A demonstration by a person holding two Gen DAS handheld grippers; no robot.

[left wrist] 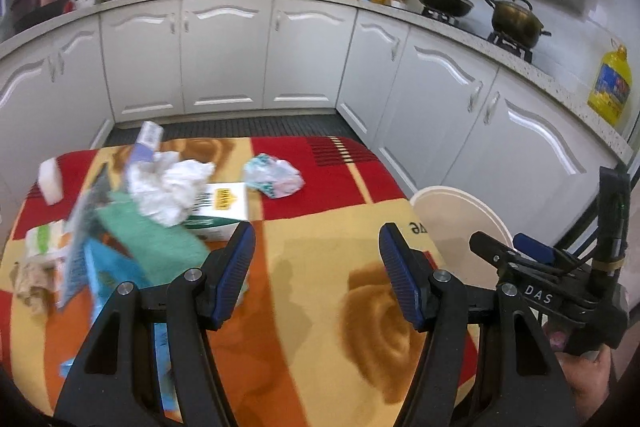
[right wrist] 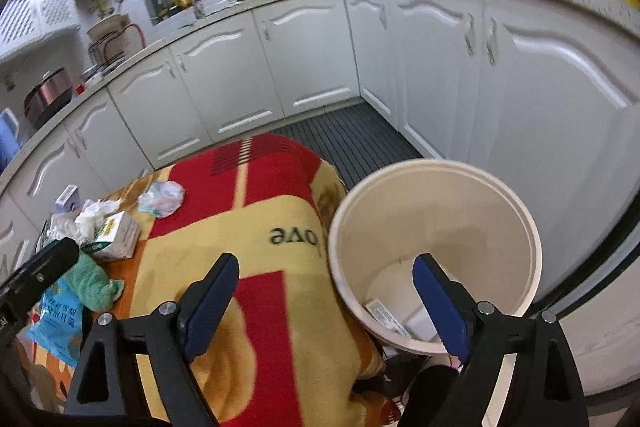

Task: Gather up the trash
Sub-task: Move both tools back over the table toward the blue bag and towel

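Trash scattered on blanket-covered surface [left wrist: 320, 267]; bin [right wrist: 434, 175] alongside its right edge.

Left hand-held gripper [left wrist: 318, 255]: part-open, empty, over bare blanket. Right hand-held gripper [right wrist: 326, 291]: wide, empty, one pad above bin mouth. Crumpled tissue [left wrist: 172, 187], carton [left wrist: 224, 211], green cloth [left wrist: 160, 239], crumpled wrapper [left wrist: 274, 175], blue packet [right wrist: 56, 319] clustered far left, well apart from bin. Risk: light pieces slipping from pads mid-carry, landing on floor; loose blanket snagging under jaws.
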